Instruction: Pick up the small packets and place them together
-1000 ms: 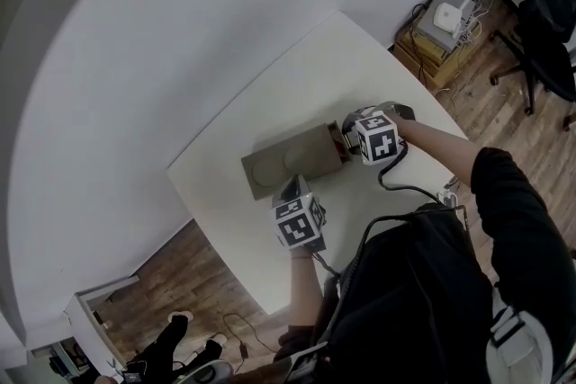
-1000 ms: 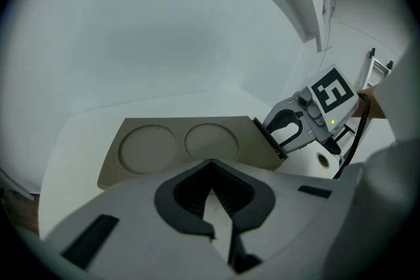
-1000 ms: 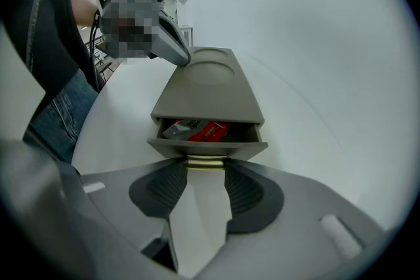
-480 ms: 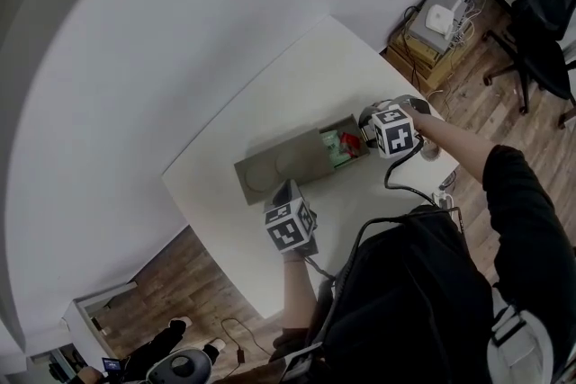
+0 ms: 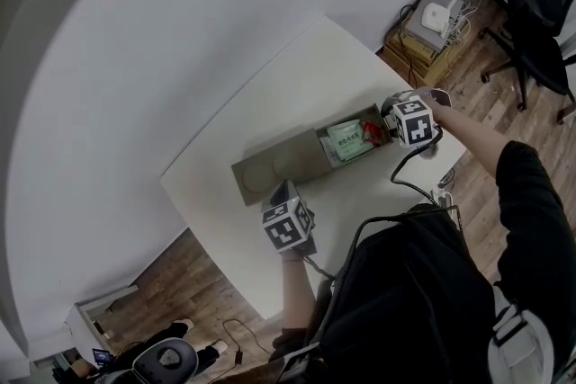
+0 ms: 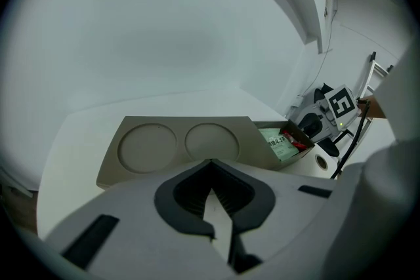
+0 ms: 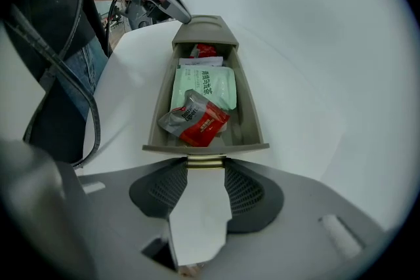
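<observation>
Drawer (image 7: 252, 121) now stands further out of the tan box (image 6: 177, 144), and the right gripper (image 7: 205, 167) pinches its brass handle (image 7: 205, 160). Left gripper (image 6: 210, 166) has its pads together, empty, near the box.

Risk: the drawer is pulled clear and tips onto the bench (image 7: 315, 75), since the box looks unheld.

Inside the drawer, the green packet (image 7: 203, 90) lies flat, long axis along the drawer. The red packet (image 7: 200, 122) lies skewed across its handle end.

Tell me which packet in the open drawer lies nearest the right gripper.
The red-and-silver packet, at the front of the drawer by the handle. The pale green packet lies behind it, the other red packet farthest back.
</observation>
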The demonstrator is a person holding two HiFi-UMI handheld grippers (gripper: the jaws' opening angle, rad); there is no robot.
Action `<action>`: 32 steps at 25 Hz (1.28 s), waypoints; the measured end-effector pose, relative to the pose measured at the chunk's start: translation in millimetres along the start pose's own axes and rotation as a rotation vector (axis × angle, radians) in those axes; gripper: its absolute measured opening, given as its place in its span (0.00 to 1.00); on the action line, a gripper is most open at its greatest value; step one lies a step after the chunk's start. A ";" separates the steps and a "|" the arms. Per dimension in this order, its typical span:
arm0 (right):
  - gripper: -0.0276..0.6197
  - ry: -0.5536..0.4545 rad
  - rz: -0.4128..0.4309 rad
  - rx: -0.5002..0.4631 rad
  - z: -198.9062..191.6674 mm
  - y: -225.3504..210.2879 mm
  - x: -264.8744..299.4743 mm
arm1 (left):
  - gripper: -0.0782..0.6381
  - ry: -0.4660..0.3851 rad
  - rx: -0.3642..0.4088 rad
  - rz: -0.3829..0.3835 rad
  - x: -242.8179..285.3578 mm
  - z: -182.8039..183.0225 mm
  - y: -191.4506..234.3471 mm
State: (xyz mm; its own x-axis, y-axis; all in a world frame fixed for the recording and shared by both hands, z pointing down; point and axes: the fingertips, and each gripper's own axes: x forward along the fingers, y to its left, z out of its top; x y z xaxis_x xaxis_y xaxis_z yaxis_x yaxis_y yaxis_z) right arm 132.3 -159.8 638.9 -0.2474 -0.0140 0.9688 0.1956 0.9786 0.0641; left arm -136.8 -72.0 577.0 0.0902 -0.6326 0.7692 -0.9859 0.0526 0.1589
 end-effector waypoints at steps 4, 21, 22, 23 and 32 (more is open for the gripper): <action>0.31 0.029 -0.013 0.022 -22.2 1.4 -3.9 | 0.10 -0.001 -0.003 -0.004 -1.2 -0.3 -0.2; 0.31 0.014 -0.057 0.099 -43.1 -2.2 -8.0 | 0.10 -0.002 -0.008 -0.005 -1.7 -0.1 -0.3; 0.31 0.002 -0.065 0.129 -45.3 -2.5 -11.5 | 0.11 -0.002 -0.007 -0.004 -2.1 0.0 -0.5; 0.32 -0.013 -0.074 0.166 -48.7 -3.3 -17.2 | 0.10 -0.001 -0.004 -0.004 -2.3 0.1 -0.8; 0.32 -0.313 -0.218 0.442 22.3 -0.8 -86.6 | 0.10 -0.020 0.005 0.001 -3.6 0.1 -0.2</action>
State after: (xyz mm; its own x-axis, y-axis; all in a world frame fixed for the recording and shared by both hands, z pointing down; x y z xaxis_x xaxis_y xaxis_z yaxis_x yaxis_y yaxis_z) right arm 132.4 -154.8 549.7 -0.5189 -0.2292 0.8235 -0.2891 0.9537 0.0832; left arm -136.9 -69.8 574.1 0.0863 -0.6476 0.7571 -0.9867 0.0494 0.1548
